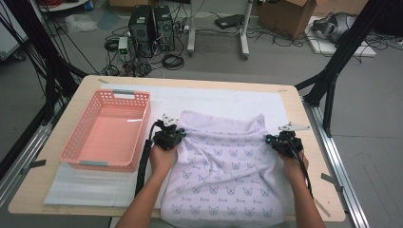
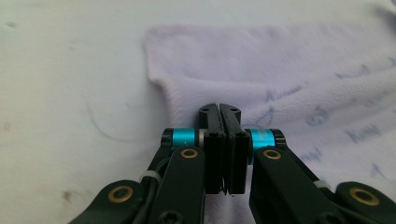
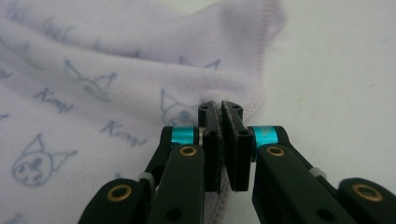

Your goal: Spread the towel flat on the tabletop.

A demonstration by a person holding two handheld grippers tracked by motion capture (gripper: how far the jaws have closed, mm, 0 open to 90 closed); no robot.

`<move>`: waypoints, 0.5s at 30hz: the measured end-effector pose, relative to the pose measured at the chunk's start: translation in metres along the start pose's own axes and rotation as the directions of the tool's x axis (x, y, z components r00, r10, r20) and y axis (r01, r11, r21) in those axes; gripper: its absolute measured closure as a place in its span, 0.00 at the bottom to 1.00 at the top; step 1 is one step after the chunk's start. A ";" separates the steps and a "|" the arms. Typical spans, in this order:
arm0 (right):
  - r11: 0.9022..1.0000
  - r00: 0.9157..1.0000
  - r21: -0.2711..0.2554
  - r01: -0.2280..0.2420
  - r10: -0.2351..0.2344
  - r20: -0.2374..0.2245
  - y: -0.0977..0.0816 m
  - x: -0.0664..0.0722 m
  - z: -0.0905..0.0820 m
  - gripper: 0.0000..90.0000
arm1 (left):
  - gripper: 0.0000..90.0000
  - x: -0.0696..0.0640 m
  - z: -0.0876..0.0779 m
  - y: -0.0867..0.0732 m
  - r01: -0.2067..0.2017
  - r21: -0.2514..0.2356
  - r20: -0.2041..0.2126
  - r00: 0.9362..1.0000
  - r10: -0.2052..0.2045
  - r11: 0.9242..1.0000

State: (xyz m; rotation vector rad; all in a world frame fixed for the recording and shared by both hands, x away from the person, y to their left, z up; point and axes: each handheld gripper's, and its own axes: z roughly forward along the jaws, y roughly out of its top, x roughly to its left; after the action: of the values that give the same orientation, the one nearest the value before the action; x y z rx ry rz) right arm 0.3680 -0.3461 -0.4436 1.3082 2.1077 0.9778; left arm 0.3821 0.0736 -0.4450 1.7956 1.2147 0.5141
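The lilac printed cloth lies rumpled across the table centre, not yet folded. My left tongs pinch its edge at ten o'clock, my right tongs its hem at two o'clock, both clamped tight. The pink basket, at nine o'clock, sits empty; I judge folding just begun.

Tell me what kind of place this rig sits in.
Probably a robotics lab or data-collection workshop: desktop computer towers and loose cables lie on the grey floor, cardboard boxes sit behind, and black frame struts flank the table.

One printed cloth, one pink basket, two hand-held grippers, one table
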 end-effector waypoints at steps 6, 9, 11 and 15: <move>0.996 0.996 -0.059 -0.069 0.072 0.054 0.018 -0.006 0.012 0.94 | 0.77 0.002 0.001 0.003 0.030 -0.030 0.035 0.999 -0.029 0.999; 0.998 0.997 -0.056 -0.041 0.045 0.069 0.020 -0.003 0.007 0.82 | 0.58 -0.001 -0.008 0.002 0.018 -0.019 0.084 0.996 -0.017 1.000; 0.998 0.996 -0.064 -0.027 0.032 0.087 0.020 -0.001 -0.003 0.75 | 0.53 -0.006 -0.014 0.001 -0.009 -0.021 0.102 0.995 0.011 1.000; 0.996 0.998 -0.087 -0.011 0.016 0.062 0.018 0.002 -0.027 0.69 | 0.52 -0.016 -0.026 -0.004 -0.051 -0.015 0.128 0.990 0.053 0.999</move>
State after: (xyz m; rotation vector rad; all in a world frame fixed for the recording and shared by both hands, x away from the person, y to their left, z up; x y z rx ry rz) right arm 0.3589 -0.3478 -0.4124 1.2950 1.9898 1.0092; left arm 0.3546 0.0711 -0.4326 1.8254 1.0773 0.4276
